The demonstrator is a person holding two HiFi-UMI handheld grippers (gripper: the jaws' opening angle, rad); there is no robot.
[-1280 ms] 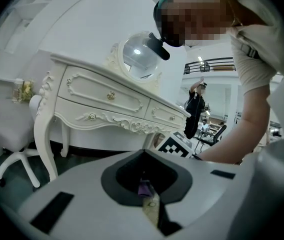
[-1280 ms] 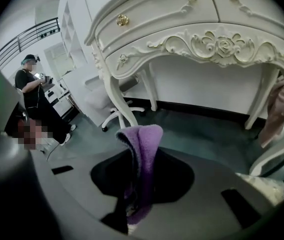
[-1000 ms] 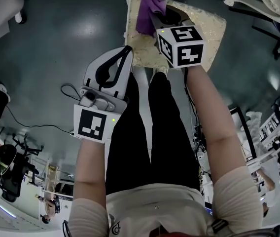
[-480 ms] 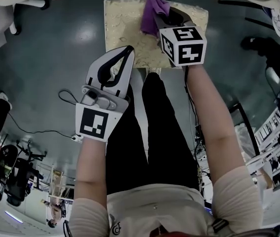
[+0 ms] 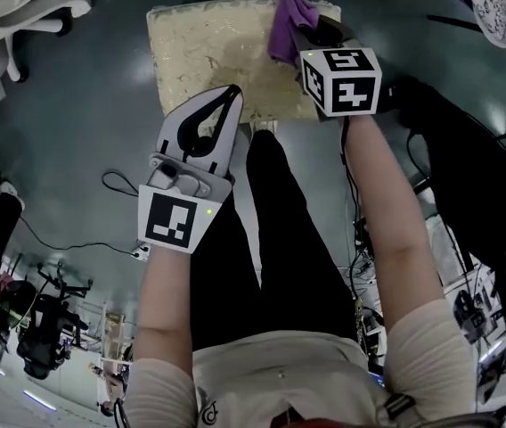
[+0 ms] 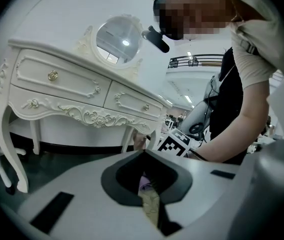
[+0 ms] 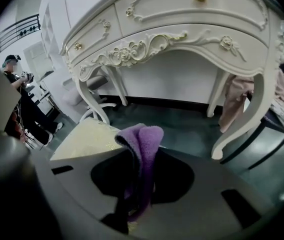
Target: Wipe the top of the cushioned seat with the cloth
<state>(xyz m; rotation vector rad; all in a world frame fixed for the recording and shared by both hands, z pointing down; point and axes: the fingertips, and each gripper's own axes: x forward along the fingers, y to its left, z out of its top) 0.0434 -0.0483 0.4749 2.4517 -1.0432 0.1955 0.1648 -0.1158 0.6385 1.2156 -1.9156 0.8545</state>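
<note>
Open floor lies left of the cushioned seat; a dressing table stands beyond it.

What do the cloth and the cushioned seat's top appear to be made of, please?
The cloth looks like soft purple microfibre or fleece: a fuzzy, matte nap on thick folds. The seat top seems upholstered in cream-gold patterned fabric, with a slight sheen.

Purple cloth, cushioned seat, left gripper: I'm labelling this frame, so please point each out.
purple cloth (image 7: 143, 143), right gripper view, the folded fabric standing between the jaws.
cushioned seat (image 5: 201, 47), head view, bare top surface left of the cloth.
left gripper (image 5: 229, 94), head view, where its tips meet.
</note>
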